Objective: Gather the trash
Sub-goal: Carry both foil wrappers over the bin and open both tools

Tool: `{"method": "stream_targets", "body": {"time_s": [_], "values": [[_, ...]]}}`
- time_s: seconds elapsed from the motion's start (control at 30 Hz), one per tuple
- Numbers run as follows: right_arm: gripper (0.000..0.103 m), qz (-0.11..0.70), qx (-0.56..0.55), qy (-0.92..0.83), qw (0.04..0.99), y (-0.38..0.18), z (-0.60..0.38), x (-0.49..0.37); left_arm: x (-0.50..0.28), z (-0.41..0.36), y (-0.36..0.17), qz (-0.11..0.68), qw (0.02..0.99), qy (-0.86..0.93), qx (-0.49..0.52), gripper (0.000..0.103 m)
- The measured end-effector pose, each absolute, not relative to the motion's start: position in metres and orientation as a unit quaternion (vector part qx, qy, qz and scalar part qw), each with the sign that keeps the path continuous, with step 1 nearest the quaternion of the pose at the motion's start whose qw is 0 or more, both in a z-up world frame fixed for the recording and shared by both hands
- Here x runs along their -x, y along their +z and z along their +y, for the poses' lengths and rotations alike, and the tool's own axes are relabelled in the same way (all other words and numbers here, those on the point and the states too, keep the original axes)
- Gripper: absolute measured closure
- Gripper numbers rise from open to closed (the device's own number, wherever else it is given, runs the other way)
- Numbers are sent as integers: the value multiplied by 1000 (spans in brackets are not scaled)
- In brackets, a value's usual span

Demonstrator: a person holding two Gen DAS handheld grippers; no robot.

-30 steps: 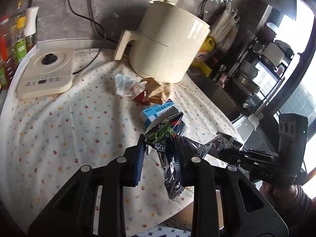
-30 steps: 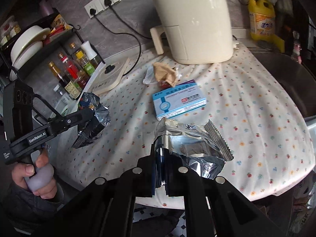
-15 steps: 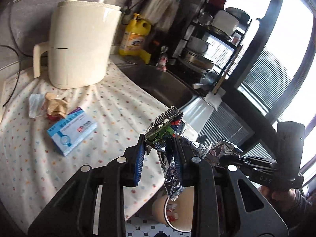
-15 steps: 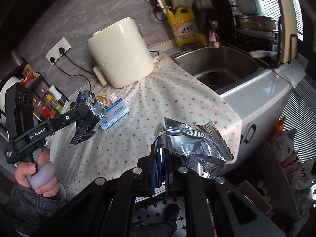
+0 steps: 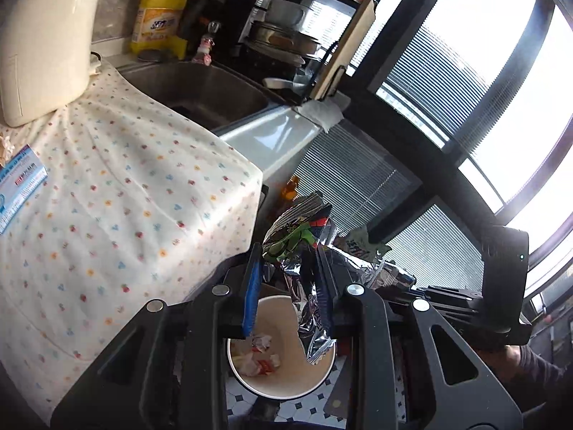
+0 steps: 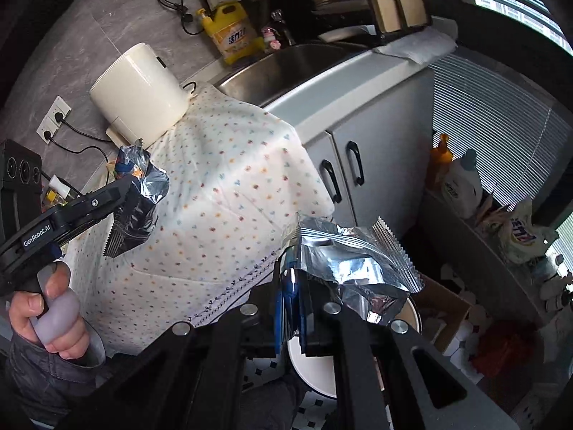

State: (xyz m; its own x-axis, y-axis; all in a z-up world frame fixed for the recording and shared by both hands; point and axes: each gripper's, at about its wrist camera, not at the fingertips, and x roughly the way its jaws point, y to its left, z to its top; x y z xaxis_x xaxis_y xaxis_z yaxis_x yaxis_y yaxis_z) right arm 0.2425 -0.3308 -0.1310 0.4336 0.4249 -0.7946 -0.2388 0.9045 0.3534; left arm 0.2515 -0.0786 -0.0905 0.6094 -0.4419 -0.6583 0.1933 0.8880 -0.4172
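Note:
My left gripper [image 5: 288, 286] is shut on a crumpled foil snack wrapper [image 5: 304, 251] with green and red print, hanging over the round white trash bin [image 5: 318, 380] on the floor. Crumpled scraps lie in the bin's bottom. My right gripper [image 6: 293, 308] is shut on a silver foil wrapper [image 6: 354, 261], held above the same bin's rim [image 6: 311, 369]. In the right wrist view the left gripper [image 6: 118, 193] shows at the left with its wrapper [image 6: 139, 193] in front of the tablecloth. A blue medicine box [image 5: 18, 186] lies on the table at the far left.
The table with its dotted cloth [image 5: 107, 197] ends just left of the bin. A cream air fryer [image 6: 139, 89] stands at the back. Beyond are a steel sink [image 5: 200, 89], a yellow detergent jug [image 5: 159, 18], grey cabinets [image 6: 358, 150], bottles [image 6: 462, 182] and bags by the window.
Both grippers swung right, off the table top and past its edge, to above the floor bin. Each kept its wrapper. The fryer and box slid to the left of the views.

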Motion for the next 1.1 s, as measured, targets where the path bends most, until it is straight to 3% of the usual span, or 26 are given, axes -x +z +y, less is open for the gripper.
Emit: {"method": "stream_targets", "body": {"time_s": [0.53,0.6,0.63,0.67,1.1], "values": [[92,553,-126,199,800,-203,-362,-226,-223,-103,-150,461,856,-173,157,76],[77,559,-118,197,796,-210,-357,-229,-222,-101,-156,468,853,-173,155,76],[53,560,-115,192,798,-211,-356,-229,-221,-101,-157,470,852,-173,152,76],[46,558,-117,189,800,-210,-357,-229,-221,-102,-159,472,852,-173,149,76],[46,538,-126,156,819,-181,-387,-208,-232,-122,-167,486,840,-204,128,76]]}}
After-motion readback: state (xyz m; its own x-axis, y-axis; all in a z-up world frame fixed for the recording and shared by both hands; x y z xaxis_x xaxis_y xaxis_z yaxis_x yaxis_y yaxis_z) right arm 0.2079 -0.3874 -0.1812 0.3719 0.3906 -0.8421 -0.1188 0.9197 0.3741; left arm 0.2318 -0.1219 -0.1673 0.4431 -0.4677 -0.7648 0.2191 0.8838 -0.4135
